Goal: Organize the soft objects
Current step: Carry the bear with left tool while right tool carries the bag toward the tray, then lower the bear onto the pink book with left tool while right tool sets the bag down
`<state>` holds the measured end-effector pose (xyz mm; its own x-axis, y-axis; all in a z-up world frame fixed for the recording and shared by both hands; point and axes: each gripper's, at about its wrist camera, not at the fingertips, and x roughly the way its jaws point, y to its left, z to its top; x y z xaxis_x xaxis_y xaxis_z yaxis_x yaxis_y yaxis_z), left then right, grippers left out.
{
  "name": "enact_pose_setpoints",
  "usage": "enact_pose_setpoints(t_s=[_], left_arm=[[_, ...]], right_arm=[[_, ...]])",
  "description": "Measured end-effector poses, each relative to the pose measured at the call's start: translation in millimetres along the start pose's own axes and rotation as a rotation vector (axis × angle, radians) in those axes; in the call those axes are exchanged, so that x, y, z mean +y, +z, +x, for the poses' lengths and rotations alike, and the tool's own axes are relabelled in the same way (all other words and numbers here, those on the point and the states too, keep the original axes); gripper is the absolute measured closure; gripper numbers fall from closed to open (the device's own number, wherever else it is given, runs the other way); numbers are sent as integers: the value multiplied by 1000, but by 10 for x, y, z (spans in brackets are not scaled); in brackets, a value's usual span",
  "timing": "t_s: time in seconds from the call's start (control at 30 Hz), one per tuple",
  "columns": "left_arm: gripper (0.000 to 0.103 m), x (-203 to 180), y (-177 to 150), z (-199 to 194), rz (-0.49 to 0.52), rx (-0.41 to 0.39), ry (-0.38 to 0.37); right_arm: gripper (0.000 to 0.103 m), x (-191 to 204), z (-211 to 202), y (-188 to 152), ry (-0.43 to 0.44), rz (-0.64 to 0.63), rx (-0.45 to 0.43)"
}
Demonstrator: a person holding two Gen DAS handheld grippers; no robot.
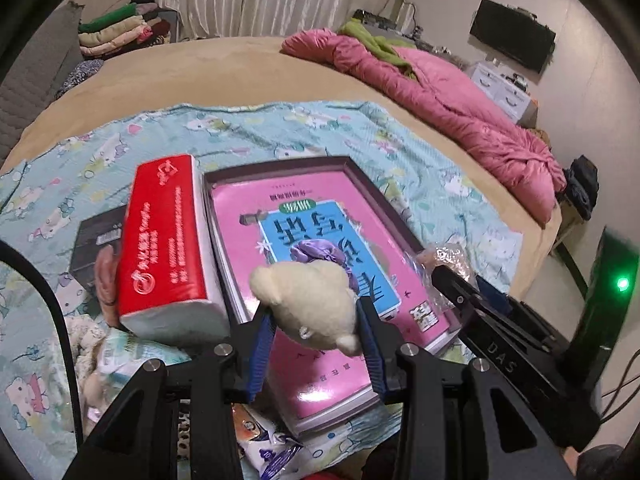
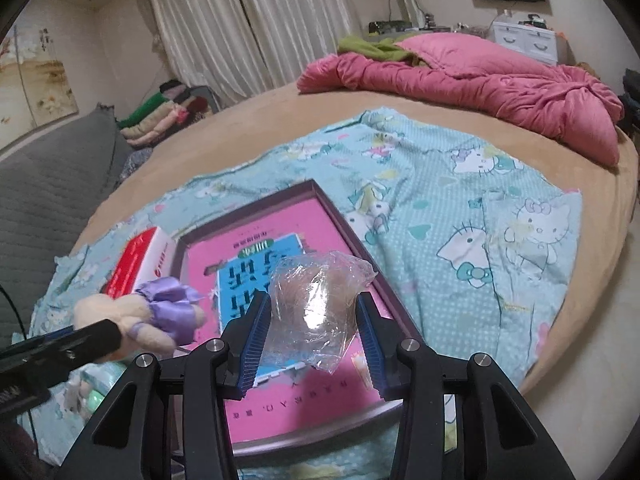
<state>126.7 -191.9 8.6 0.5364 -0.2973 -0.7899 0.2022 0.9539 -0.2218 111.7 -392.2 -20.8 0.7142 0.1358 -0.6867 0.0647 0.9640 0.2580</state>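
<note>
Crinkled clear wrapper (image 2: 320, 300) blurs whatever the right gripper (image 2: 314, 330) holds.

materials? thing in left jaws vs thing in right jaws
Cream plush toy in the left gripper: fuzzy, matte pile fabric, likely stuffed; its purple ruffle looks like shiny satin. Clear wrapped bundle in the right gripper: thin crinkled plastic film with glare spots; the tan contents are unclear.
</note>
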Motion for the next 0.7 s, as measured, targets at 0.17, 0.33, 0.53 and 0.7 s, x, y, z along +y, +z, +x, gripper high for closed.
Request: enact_pose_setpoints(t_s=[0.17,0.33,0.53,0.7], left_arm=[[62,-19,-95,185,0,41,-12],[62,-80,-226,330,23,87,-27],[62,-111,-312,429,28,121,-36],[62,-105,-332,473,25,145,-43]], right_arm=[[58,-17,149,-60,-7,-15,72],[58,-44,257,-115,-35,-20,126],[57,-84,343,-163,-71,-22,170],[56,-123,393,-184,-95,-16,192]])
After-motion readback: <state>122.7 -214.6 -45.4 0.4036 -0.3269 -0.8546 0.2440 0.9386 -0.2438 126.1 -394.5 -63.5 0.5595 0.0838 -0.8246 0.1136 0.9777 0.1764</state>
